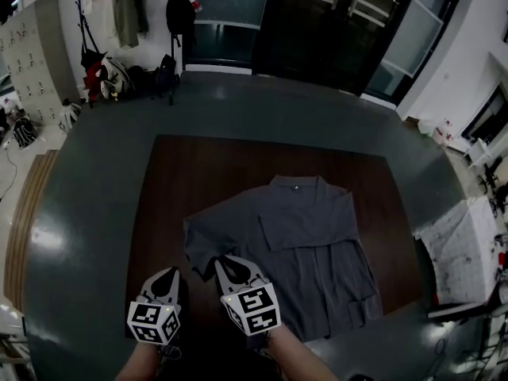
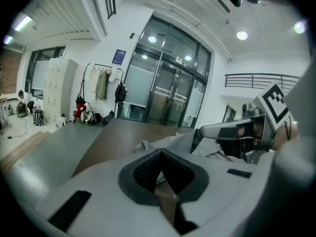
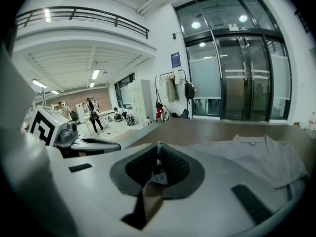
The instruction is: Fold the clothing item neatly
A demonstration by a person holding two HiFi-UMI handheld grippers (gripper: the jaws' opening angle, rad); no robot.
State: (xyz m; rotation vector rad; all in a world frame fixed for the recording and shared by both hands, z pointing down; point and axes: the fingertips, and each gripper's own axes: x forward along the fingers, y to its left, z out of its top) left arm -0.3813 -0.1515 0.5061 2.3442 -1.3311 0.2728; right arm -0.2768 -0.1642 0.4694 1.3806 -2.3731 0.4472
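— So, which step is this?
— An early fold, I'd say. The shirt point(image 1: 317, 252) lies flat on the bench point(image 1: 198, 165), collar toward the far edge and body running down to the near right corner. The right hand-held gripper point(image 1: 230, 264) is clenched on a pinch of pale cloth at the shirt's near left part (its own view shows the fabric caught between the pads).
— And the other one?
— The left hand-held gripper point(image 1: 167, 278) is clenched too, but I see nothing in it. It hovers just beside the right one, off the shirt, over the bench's near left corner.
— What does the next move call for?
— Probably carrying that pinched edge across the body toward the right side and laying it down smooth. The left one would likely have to open and take a second hold, or one corner may drag and wrinkle.
— Anything in the way?
— Nothing on the bench that I can see besides the shirt. A coat rack point(image 1: 87, 22) with hanging clothes and some bags point(image 1: 119, 78) stand well apart at the far left. The glass doors point(image 1: 333, 22) are beyond.
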